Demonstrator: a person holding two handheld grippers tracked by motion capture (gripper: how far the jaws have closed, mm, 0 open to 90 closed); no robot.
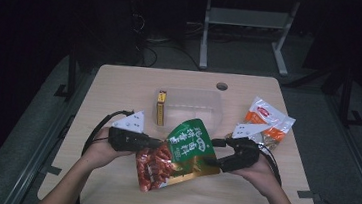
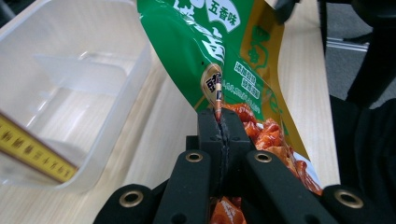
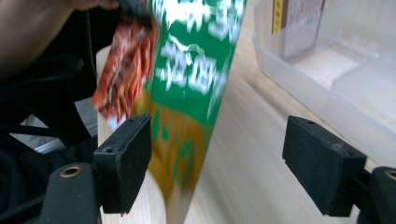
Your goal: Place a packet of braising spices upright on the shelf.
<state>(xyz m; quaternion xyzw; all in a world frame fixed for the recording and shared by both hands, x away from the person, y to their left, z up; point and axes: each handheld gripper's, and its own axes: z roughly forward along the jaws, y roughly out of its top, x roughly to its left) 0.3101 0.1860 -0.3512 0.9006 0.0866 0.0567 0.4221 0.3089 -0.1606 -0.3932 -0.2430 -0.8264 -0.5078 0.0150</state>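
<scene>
One claw (image 2: 219, 122) pinching the green snack bag (image 2: 219, 56), the other (image 3: 229, 168) open.

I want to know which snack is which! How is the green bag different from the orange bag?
The green bag is pinched by the left claw and lifted; the orange bag lies flat on the table, untouched. The green bag looks bigger, with red snacks showing. Both are shiny snack packets.
</scene>
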